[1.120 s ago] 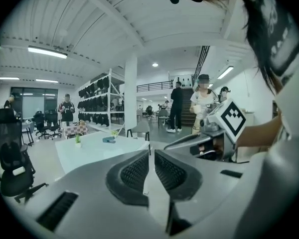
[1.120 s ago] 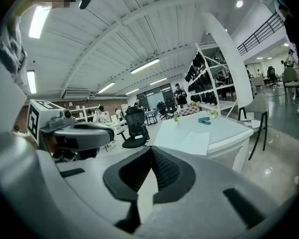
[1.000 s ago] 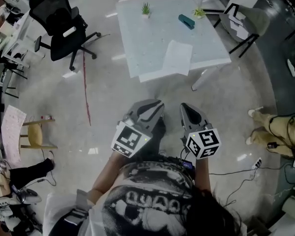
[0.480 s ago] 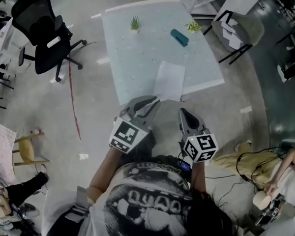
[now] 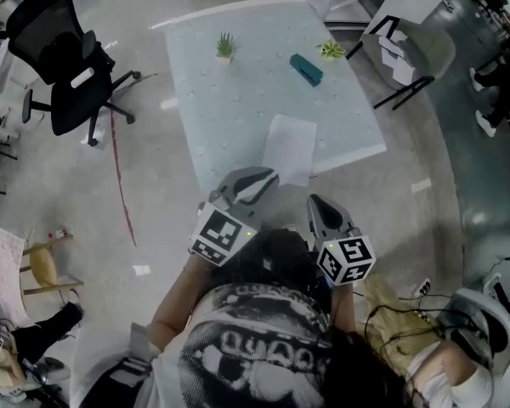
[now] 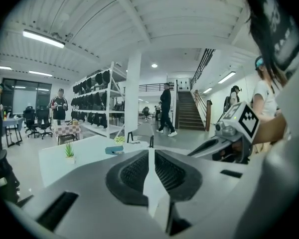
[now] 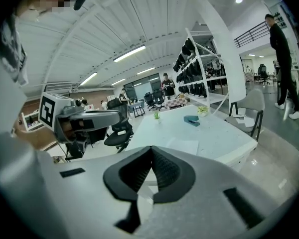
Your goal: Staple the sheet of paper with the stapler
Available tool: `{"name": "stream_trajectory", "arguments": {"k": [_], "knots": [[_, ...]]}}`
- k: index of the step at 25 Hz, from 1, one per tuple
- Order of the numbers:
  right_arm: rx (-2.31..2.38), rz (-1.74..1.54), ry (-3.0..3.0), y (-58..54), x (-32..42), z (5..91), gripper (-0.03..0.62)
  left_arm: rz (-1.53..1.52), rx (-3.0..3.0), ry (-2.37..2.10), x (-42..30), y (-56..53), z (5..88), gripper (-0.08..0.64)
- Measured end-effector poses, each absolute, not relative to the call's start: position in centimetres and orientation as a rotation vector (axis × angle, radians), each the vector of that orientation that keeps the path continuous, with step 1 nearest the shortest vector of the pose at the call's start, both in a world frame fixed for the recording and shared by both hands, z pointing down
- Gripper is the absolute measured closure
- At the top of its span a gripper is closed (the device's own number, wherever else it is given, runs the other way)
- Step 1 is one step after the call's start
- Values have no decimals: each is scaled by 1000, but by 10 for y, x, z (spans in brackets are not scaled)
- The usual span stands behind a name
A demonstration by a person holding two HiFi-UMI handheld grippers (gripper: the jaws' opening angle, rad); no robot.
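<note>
- Head view: the table (image 5: 212,100) fills the upper middle of the frame.
- The sheet of paper (image 5: 289,150) lies on the table's near part, its lower edge at the table's front edge.
- The stapler (image 5: 306,70), teal, lies on the table toward the upper right, well apart from the sheet.
- Two small potted plants stand on the table: one (image 5: 225,47) at its far left, the other (image 5: 331,50) just right of the stapler.
- The left gripper (image 5: 253,181) and the right gripper (image 5: 316,204) sit side by side at lower centre, both below the table's front edge. The left one's tip is just beside the sheet's lower left corner in the picture.
- A black office chair (image 5: 64,66) stands at the upper left and a grey chair (image 5: 408,53) at the upper right.
- Left gripper view: the jaws stand together at mid-frame with nothing between them. The stapler (image 6: 113,150) shows left of centre on the table, and the right gripper's marker cube is at the right.
- Right gripper view: the jaws meet at centre, closed and empty. Beyond them the sheet of paper (image 7: 184,146) lies on the table, with the stapler (image 7: 191,120) farther back. The left gripper shows at the left edge.
</note>
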State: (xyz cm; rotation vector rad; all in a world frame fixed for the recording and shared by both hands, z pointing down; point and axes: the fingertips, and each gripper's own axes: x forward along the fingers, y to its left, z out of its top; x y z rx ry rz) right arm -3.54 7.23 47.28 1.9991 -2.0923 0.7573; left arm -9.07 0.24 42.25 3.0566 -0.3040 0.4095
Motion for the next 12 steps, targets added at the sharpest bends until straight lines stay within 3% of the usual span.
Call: {"name": "stream_trajectory", "arguments": {"k": [12], "knots": [[1712, 801, -2230, 0, 16, 511, 597, 490, 2939, -661, -81, -40, 438, 526]]}}
